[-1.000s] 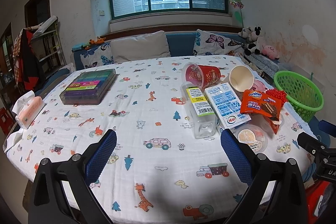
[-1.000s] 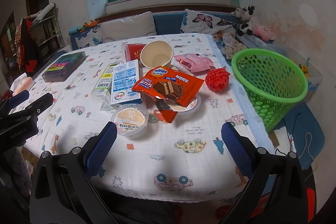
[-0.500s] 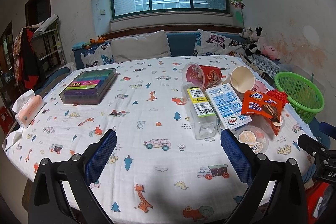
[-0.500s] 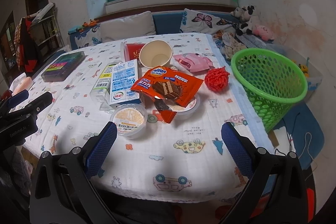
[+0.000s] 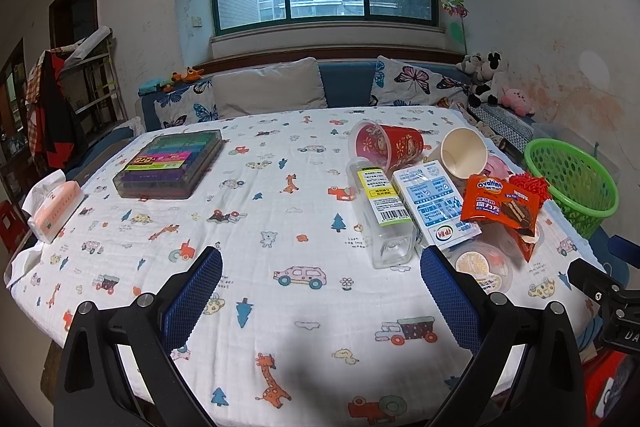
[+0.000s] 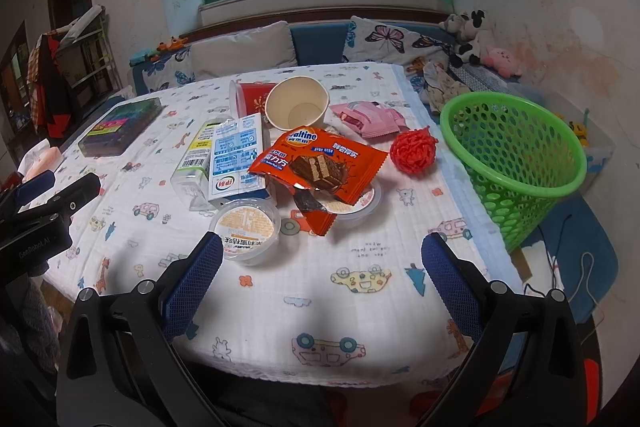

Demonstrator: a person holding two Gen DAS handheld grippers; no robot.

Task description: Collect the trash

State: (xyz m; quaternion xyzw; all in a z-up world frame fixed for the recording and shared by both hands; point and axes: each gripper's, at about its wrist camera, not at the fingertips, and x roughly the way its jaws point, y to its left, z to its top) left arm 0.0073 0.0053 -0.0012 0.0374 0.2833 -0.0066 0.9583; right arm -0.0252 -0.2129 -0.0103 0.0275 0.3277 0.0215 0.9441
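The left tool [image 5: 320,291] is held released above the near edge of the counter [image 5: 280,227], its blue pads spread wide with nothing between them. The right tool [image 6: 322,279] is likewise released and empty, held over the counter's near right part.

In the right wrist view, the trash is gathered at about 12 o'clock from the right tool. An orange Ovaltine wrapper [image 6: 320,163] lies on top of a round plastic lid [image 6: 360,205]. At 10 o'clock from the wrapper a milk carton [image 6: 238,159] is laid flat, touching a clear plastic bottle [image 6: 196,159] on its left side. A sealed pudding cup [image 6: 248,229] stands just in front of the carton. Behind the wrapper a paper cup [image 6: 298,103] is tipped on its side, its mouth toward the camera, and a red plastic cup [image 6: 250,97] lies beside it at 9 o'clock. A pink wrapper [image 6: 372,113] is seen at 1 o'clock from the orange wrapper, and a red mesh ball [image 6: 414,151] at 3 o'clock. A green basket [image 6: 516,151] is placed at the counter's right edge, tilted. A colourful plastic case [image 6: 118,125] rests well apart at the far left, and a tissue pack [image 5: 54,207] is seen at the left edge in the left wrist view.
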